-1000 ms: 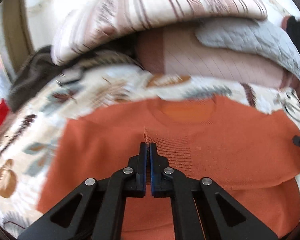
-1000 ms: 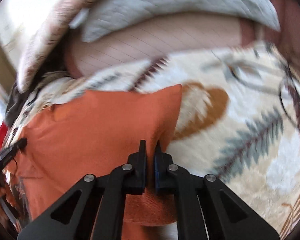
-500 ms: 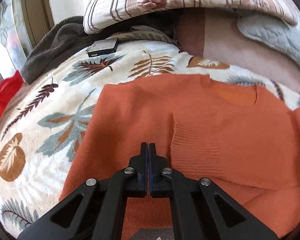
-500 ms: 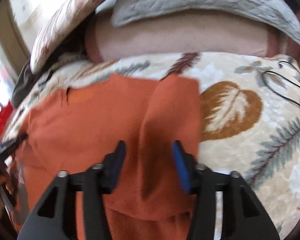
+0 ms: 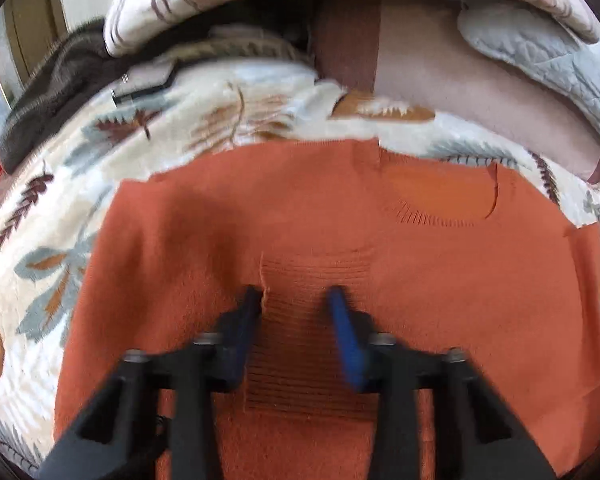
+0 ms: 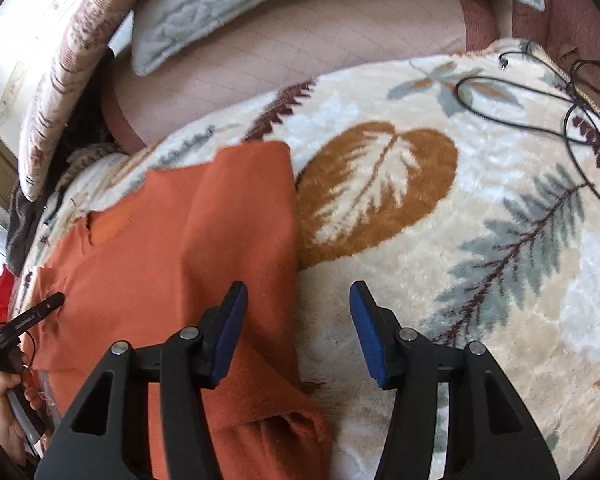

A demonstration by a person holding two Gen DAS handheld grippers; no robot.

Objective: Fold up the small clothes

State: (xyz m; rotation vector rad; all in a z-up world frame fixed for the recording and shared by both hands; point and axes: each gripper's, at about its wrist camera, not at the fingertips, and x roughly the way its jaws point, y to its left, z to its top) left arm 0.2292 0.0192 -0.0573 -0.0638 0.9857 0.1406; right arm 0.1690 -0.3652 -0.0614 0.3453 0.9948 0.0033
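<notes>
An orange knitted sweater [image 5: 420, 280] lies on the leaf-patterned fleece blanket [image 6: 480, 220]; the left gripper [image 5: 296, 300] and right gripper [image 6: 298, 296] hover above, jaws apart, empty.

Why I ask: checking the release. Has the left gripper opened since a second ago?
Yes. The left gripper was shut then; now its jaws stand apart, straddling the ribbed cuff folded onto the orange sweater.
</notes>
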